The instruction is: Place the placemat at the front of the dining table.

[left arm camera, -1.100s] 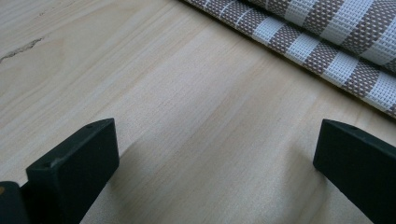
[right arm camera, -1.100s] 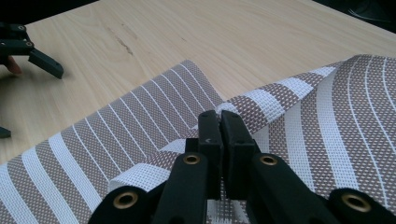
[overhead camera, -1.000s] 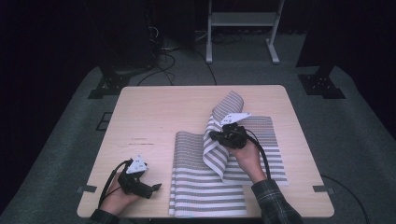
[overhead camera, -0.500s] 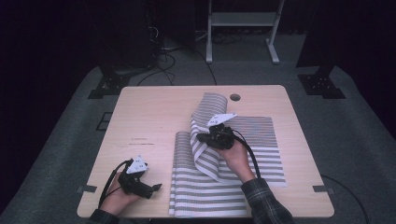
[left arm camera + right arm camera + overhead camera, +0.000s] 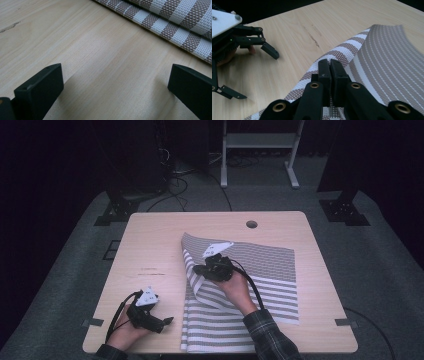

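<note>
Near edge of the table (image 5: 150, 240): left gripper (image 5: 167, 321) rests just beside the cloth (image 5: 270, 265), jaws wide, empty. Right gripper (image 5: 196, 268) pinches the cloth's lifted fold, its fine-ribbed underside facing up. Beyond, grey carpet (image 5: 75, 260), a white stand (image 5: 257, 142).

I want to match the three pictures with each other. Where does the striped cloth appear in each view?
High view: the striped cloth lies on the right half of the table, one flap lifted by the right gripper.
Left gripper view: its folded edge crosses the upper right corner.
Right gripper view: it is at centre and right, pinched between the shut jaws.
Shared landmark: the pale wooden tabletop.
</note>
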`<state>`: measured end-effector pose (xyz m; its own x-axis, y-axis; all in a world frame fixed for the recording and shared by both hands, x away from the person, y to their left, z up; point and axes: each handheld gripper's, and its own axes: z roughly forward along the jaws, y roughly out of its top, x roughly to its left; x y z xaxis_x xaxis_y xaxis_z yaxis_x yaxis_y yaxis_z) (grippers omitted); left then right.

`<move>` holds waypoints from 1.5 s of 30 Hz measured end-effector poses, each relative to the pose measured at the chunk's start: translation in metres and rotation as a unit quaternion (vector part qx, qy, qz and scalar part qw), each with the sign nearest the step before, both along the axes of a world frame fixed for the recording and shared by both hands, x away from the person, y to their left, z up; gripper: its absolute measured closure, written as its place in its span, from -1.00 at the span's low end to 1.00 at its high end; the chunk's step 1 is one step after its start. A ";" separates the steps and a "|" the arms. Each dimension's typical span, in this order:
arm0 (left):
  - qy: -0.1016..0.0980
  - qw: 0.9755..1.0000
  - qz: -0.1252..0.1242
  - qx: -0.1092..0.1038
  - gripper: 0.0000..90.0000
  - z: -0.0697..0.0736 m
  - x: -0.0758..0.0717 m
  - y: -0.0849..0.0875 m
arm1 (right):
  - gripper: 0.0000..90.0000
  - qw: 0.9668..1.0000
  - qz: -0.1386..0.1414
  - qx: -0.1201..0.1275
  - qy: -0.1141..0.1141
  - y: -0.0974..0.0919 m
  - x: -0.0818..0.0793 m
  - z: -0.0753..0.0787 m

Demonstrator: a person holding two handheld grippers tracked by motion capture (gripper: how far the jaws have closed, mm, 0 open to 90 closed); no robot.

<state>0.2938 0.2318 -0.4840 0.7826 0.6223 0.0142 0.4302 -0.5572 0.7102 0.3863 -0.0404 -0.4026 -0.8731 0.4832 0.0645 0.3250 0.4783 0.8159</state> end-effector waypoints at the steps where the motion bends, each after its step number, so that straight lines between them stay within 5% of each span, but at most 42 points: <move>1: 0.000 1.000 0.000 0.000 -1.00 0.000 0.000 0.000 | 0.94 1.000 0.002 0.001 0.001 0.002 0.000 0.000; 16: 0.000 1.000 -0.004 0.001 -1.00 0.000 0.000 0.000 | 0.90 0.999 0.035 0.001 0.017 0.033 -0.009 -0.012; 25: 0.000 1.000 -0.003 0.000 -1.00 0.000 0.000 0.000 | 0.18 0.999 0.035 0.021 0.019 0.034 -0.011 -0.009; 34: 0.000 1.000 -0.002 -0.001 -1.00 0.000 0.000 -0.001 | -0.13 0.999 0.021 0.025 0.012 0.020 -0.016 0.000; 45: 0.000 1.000 -0.003 0.000 -1.00 0.000 0.000 0.000 | -0.36 1.000 -0.022 0.003 0.010 -0.021 -0.020 -0.001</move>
